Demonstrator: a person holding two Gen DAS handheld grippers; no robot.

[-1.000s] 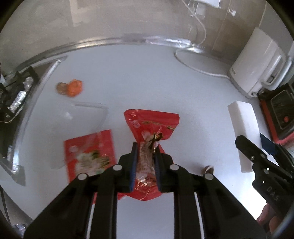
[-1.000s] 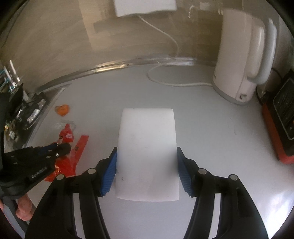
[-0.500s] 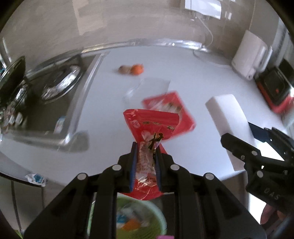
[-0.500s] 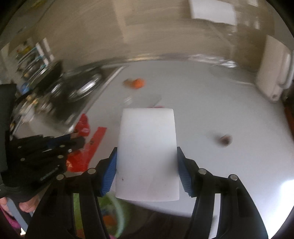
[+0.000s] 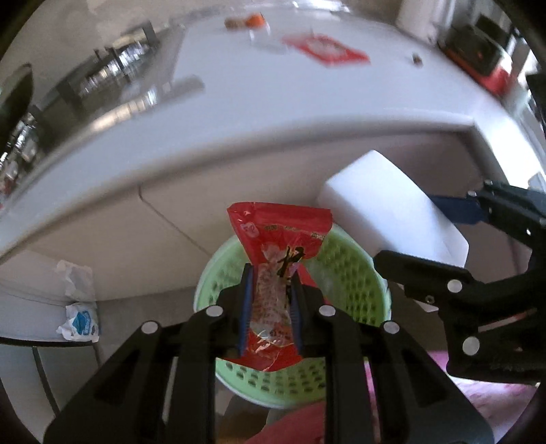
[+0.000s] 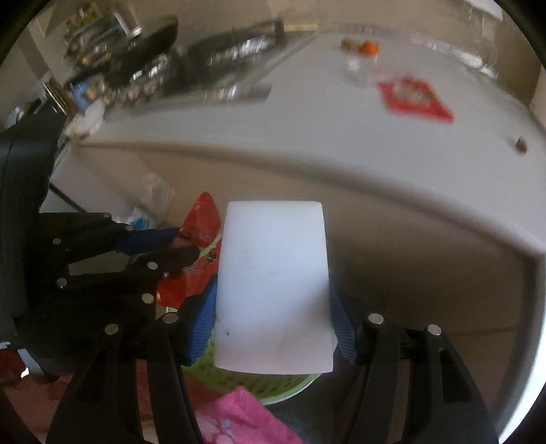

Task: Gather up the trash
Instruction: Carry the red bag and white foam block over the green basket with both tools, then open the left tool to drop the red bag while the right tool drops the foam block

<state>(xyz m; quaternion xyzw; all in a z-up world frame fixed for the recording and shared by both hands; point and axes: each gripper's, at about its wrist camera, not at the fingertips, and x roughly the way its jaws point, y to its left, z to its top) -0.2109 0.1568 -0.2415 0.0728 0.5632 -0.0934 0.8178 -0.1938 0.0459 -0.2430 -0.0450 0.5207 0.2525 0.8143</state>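
Note:
My left gripper (image 5: 269,273) is shut on a red snack wrapper (image 5: 278,235) and holds it over a green perforated basket (image 5: 344,273) on the floor below the counter. My right gripper (image 6: 273,300) is shut on a white foam block (image 6: 273,283), held beside and above the same basket (image 6: 239,379). The right gripper and its block (image 5: 392,208) show at the right of the left wrist view. The left gripper (image 6: 191,244) with the red wrapper (image 6: 201,218) shows at the left of the right wrist view.
On the white counter (image 5: 273,85) lie another red wrapper (image 5: 324,51), a clear bag (image 6: 361,68), an orange scrap (image 5: 254,20) and a small brown bit (image 6: 520,145). A sink with dishes (image 6: 218,54) is at the left. Pink cloth (image 6: 239,420) lies by the basket.
Both grippers have moved back off the counter and down, carrying the red wrapper and the foam block. They now hang over the green basket below the counter edge.

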